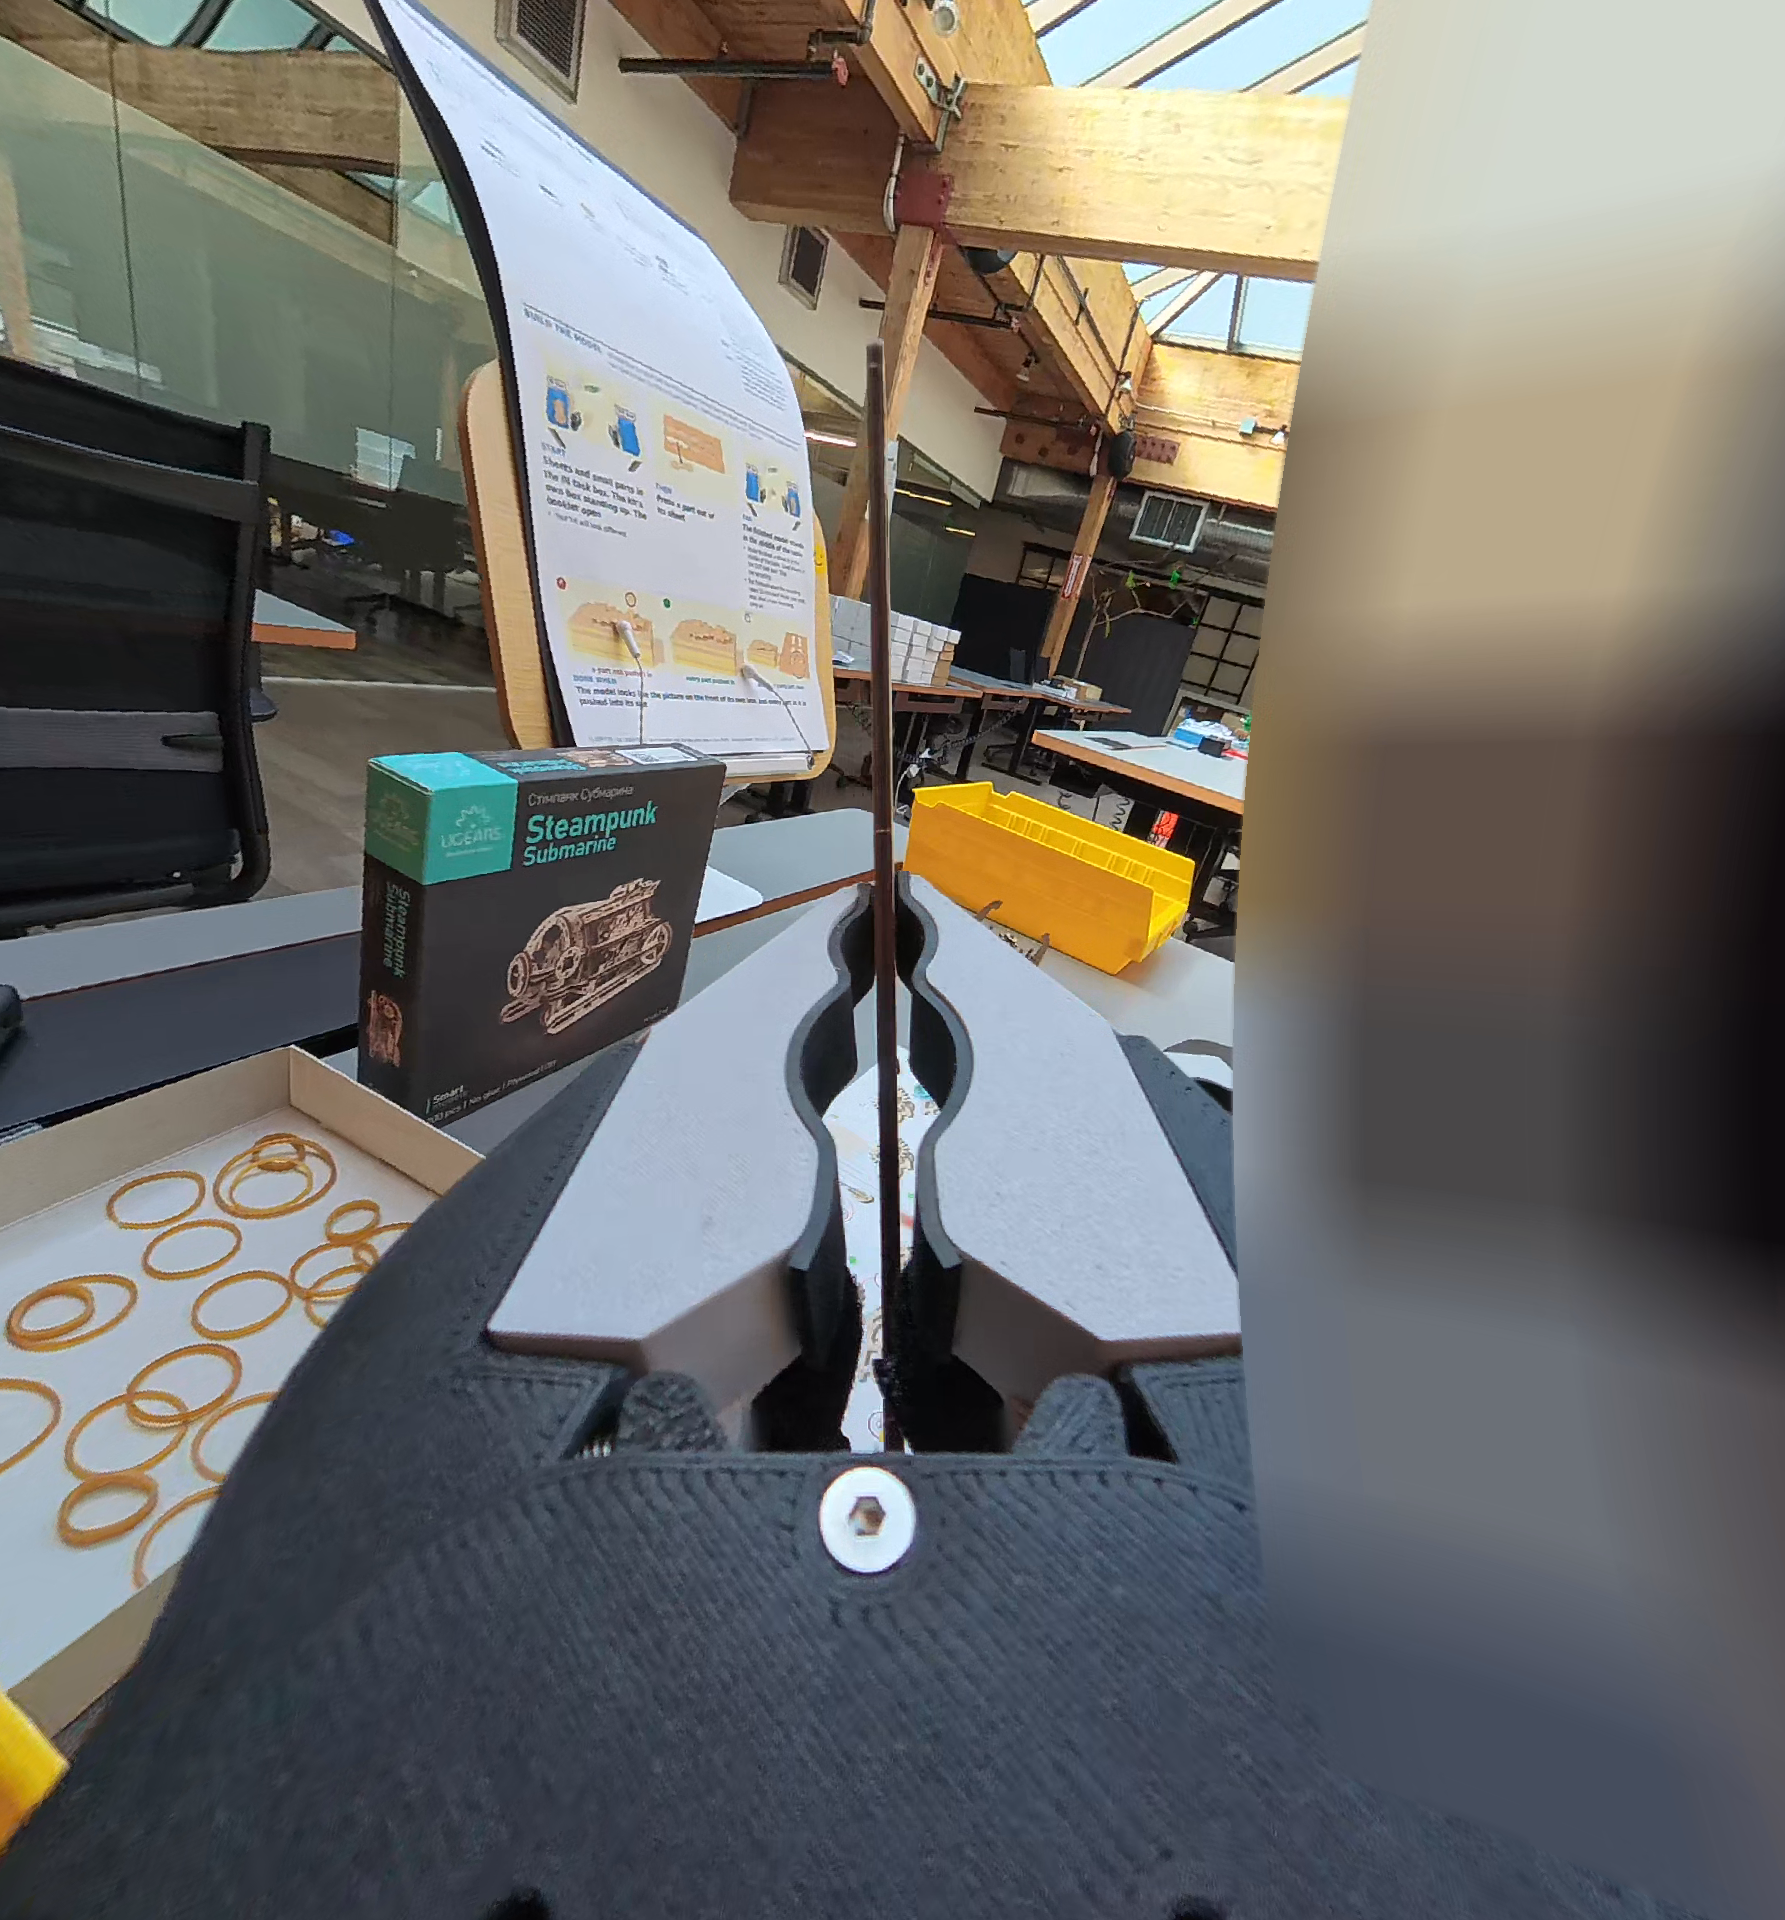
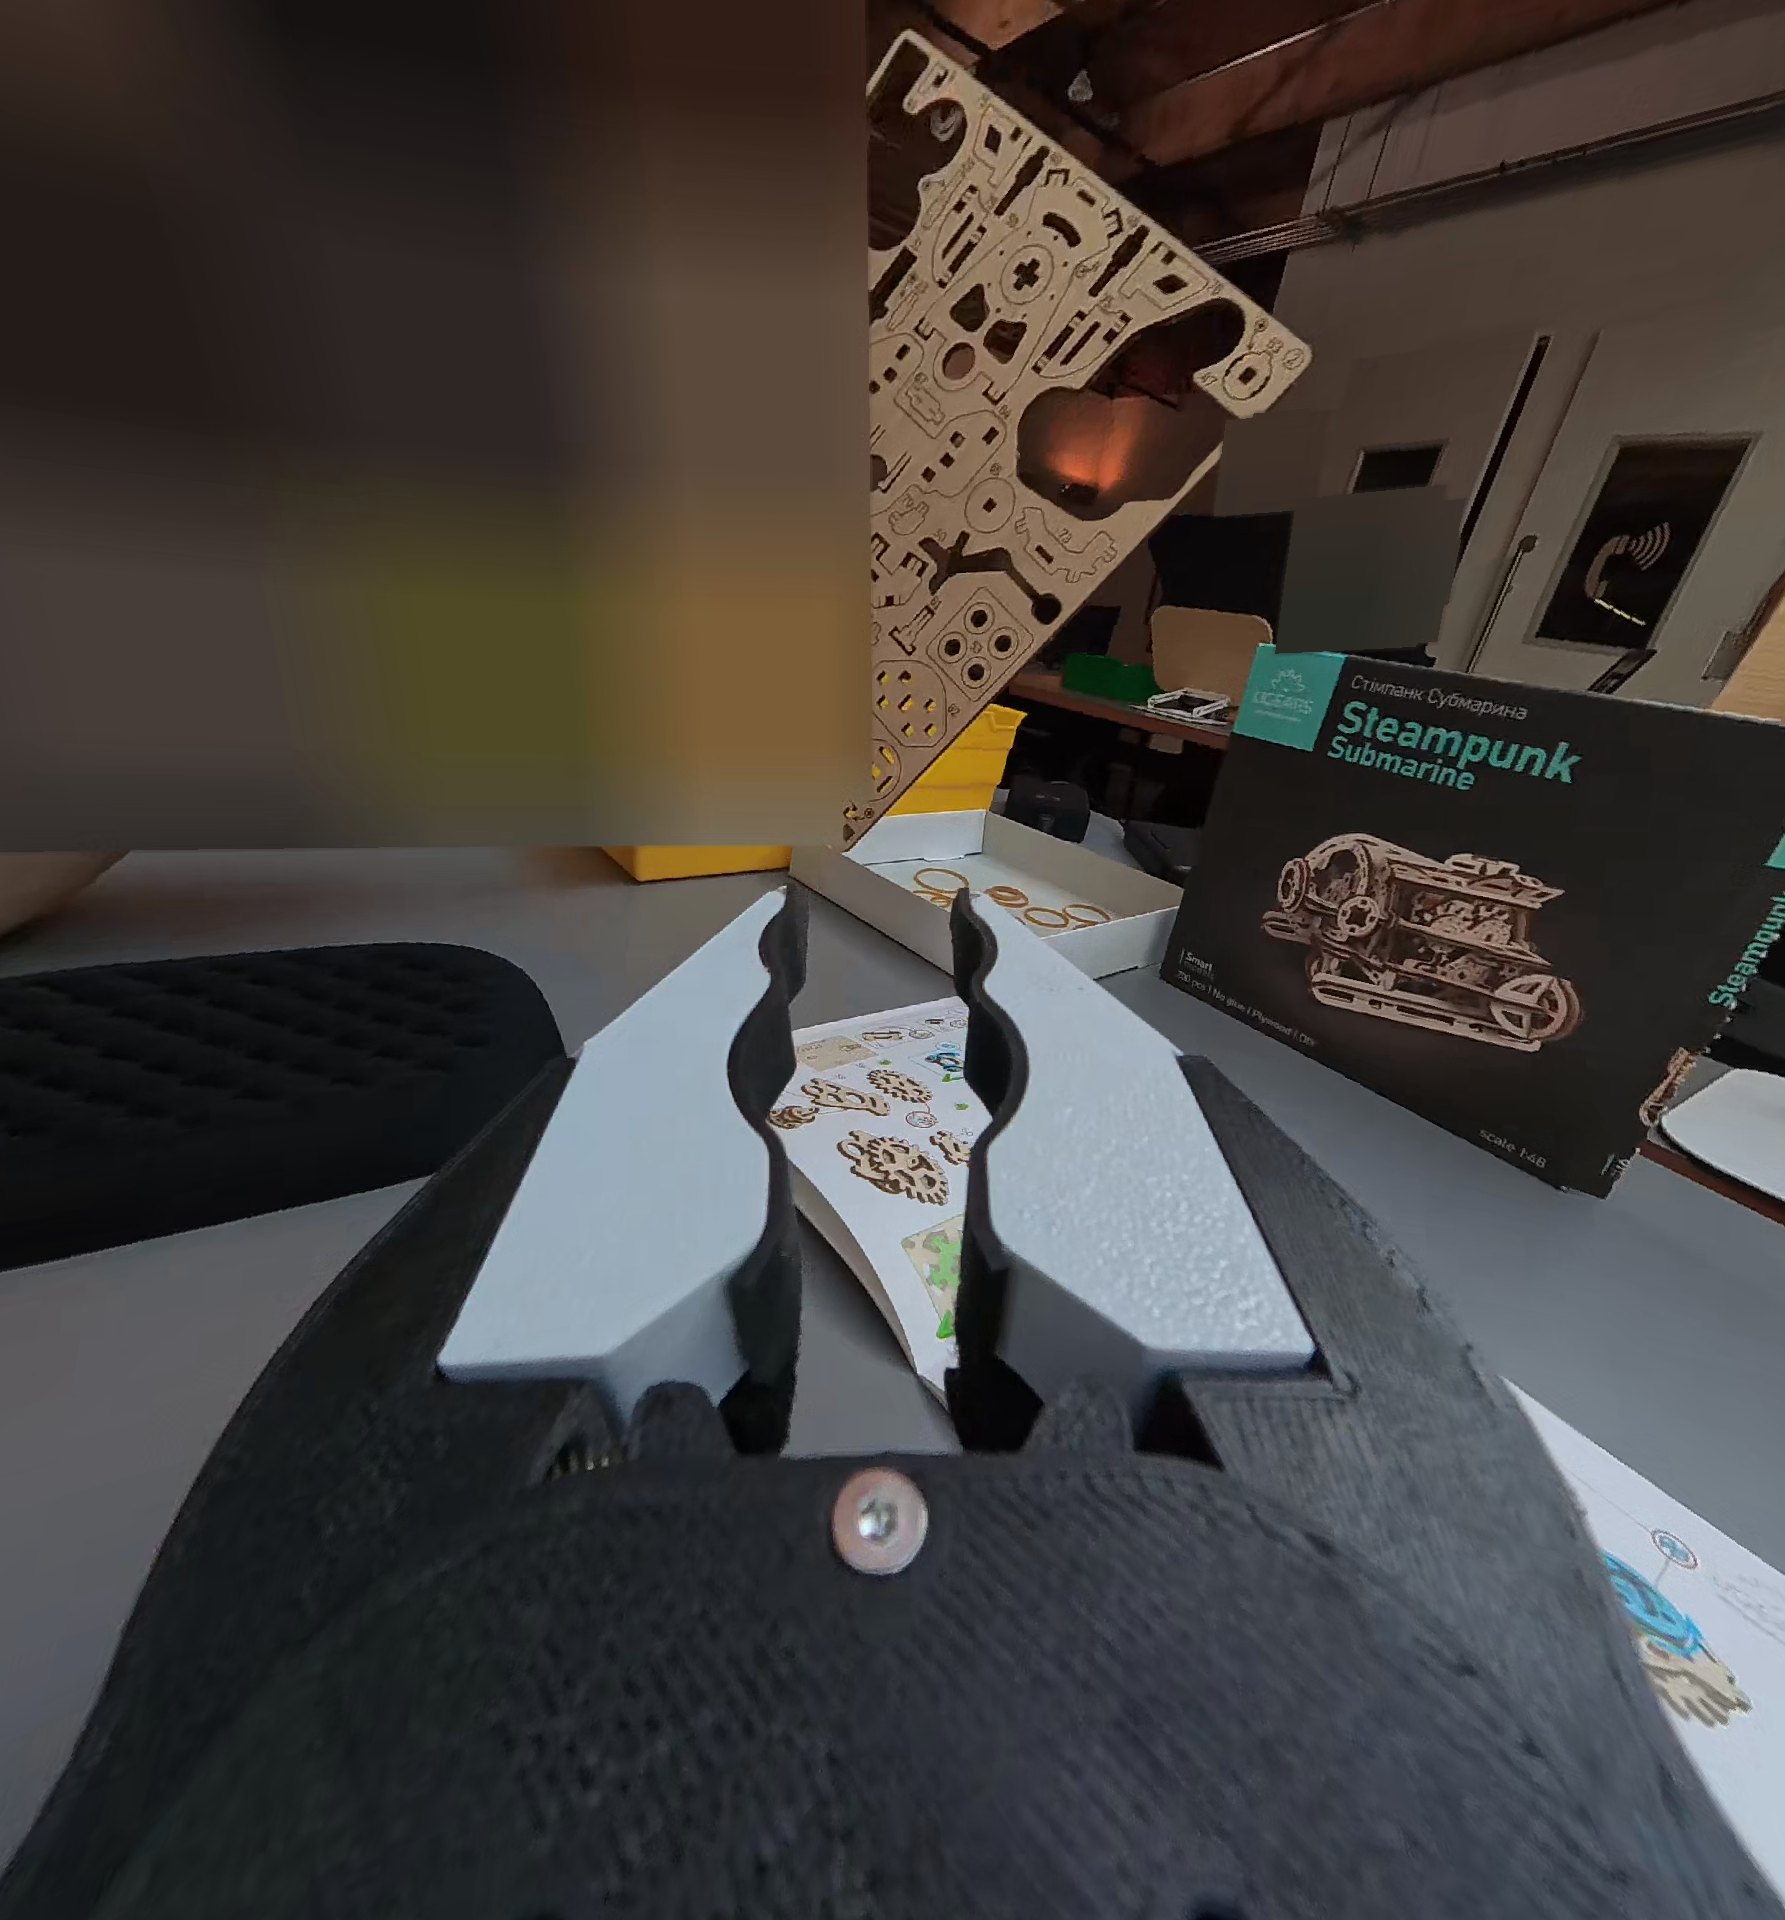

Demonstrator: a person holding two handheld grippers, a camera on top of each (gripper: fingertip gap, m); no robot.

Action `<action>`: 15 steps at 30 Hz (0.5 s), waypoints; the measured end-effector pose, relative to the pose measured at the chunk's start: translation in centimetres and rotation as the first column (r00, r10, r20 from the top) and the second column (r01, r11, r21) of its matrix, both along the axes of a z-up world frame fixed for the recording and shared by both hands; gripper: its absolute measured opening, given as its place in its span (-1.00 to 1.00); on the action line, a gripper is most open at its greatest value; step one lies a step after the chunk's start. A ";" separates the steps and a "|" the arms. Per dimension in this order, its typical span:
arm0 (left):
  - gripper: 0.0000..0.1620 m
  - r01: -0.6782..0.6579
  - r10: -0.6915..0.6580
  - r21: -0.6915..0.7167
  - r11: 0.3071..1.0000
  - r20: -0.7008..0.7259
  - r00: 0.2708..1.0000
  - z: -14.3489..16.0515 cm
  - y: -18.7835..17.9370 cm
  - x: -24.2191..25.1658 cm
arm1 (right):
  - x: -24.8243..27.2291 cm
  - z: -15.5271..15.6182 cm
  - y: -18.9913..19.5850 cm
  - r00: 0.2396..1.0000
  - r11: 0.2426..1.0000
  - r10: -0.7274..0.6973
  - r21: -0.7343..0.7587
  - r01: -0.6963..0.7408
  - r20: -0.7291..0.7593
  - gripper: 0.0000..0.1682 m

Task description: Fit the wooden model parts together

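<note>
While the left claw (image 1: 880, 914) pinches a thin wooden sheet (image 1: 879, 644) edge-on and upright above the table (image 1: 192, 935), the right claw (image 2: 877, 914) is partly open and empty. The pale sheet (image 2: 1013, 416) is full of cut-out shapes and holes.

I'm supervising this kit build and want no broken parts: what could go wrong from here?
1. The left hand-held gripper pinches the thin wooden sheet by one edge only, held high; it may flex, slip or crack.
2. Its loose cut-out parts could drop out and scatter over the table.
3. The right hand-held gripper is open and empty, so nothing supports the sheet's free end.
</note>
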State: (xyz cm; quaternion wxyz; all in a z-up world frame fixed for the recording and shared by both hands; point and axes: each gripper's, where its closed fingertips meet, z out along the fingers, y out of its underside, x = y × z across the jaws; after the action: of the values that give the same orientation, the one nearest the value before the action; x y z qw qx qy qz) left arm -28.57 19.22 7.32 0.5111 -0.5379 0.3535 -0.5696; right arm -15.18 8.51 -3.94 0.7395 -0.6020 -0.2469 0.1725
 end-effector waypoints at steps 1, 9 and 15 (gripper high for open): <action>-1.00 -0.001 0.001 0.017 1.000 0.001 1.000 0.3 -0.4 0.0 | -0.1 -0.3 0.1 0.999 1.000 -0.019 -0.005 0.019 0.029 -0.69; -1.00 -0.067 0.067 0.000 0.998 0.087 0.994 0.1 1.3 -2.3 | -3.6 -1.2 -0.1 0.991 0.997 0.072 -0.014 -0.071 0.110 -0.72; -1.00 -0.033 0.043 -0.042 0.999 0.262 0.964 -0.1 2.5 -5.0 | -5.3 -1.0 -1.6 0.980 0.986 0.162 0.013 -0.165 0.117 -0.72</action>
State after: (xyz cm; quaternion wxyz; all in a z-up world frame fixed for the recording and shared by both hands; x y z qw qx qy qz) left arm -33.53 21.72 7.26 0.5543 -0.4736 0.2614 -0.6326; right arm -20.51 6.87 -4.92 0.7141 -0.5802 -0.3397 0.1950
